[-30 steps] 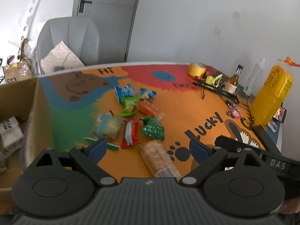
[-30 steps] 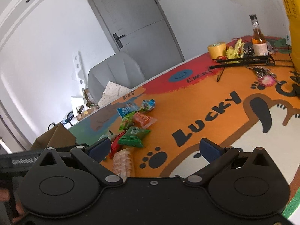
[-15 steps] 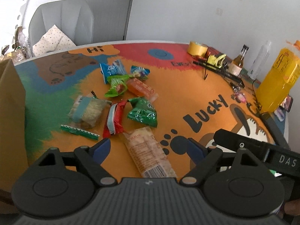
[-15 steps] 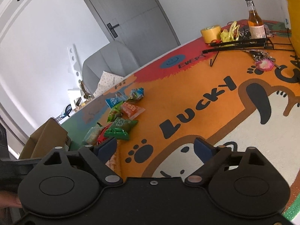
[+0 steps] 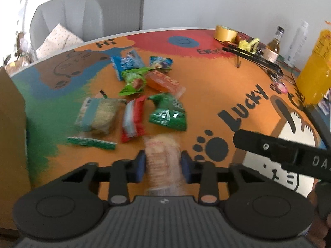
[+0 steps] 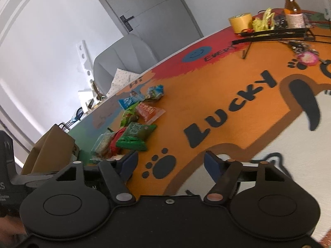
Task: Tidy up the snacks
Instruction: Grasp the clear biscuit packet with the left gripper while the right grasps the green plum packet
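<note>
The desk (image 5: 206, 95), covered by a bright orange cartoon mat, carries a loose cluster of snack packets towards its left side, with a brown cardboard box (image 5: 10, 144) at the left edge. Nearest the cluster's front, the clear packet of pale biscuits (image 5: 162, 159) lies lengthwise between the blue pads of the left tongs (image 5: 163, 163), which have just been closing and now press its sides. The right tongs (image 6: 170, 162) have also been closing, yet stand half apart over bare mat, gripping nothing.

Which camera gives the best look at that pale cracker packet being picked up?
The left wrist view: the cracker packet sits, blurred, between the left hand-held gripper pads, which have just closed. The right wrist view shows only a sliver behind its gripper.
</note>
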The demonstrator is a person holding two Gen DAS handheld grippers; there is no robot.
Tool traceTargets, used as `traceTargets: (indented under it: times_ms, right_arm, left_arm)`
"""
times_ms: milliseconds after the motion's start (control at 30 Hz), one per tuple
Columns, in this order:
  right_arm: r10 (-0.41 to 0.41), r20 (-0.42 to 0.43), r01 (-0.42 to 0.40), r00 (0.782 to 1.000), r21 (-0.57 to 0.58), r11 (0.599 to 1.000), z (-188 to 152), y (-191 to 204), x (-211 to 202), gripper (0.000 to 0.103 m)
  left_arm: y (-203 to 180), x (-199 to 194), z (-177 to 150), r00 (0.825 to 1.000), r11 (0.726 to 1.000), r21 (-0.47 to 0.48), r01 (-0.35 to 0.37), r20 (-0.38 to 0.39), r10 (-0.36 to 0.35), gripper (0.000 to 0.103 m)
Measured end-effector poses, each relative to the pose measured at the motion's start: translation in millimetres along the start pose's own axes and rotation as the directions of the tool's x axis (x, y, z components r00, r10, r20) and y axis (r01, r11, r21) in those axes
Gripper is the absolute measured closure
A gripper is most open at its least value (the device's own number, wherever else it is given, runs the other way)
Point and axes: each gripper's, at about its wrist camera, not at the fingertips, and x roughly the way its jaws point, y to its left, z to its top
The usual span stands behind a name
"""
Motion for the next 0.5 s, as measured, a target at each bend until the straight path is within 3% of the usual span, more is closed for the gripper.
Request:
traceTargets:
  times_ms: [500]
  right_arm:
    - [0.052,-0.024,-0.053,0.998,-0.036,0.998,16.2,32.2,34.4,0.039]
  left_arm:
    - [28.8,-30.9,14.0,0.993,0.999,-0.035,-0.041,0.113,0.045,0.070]
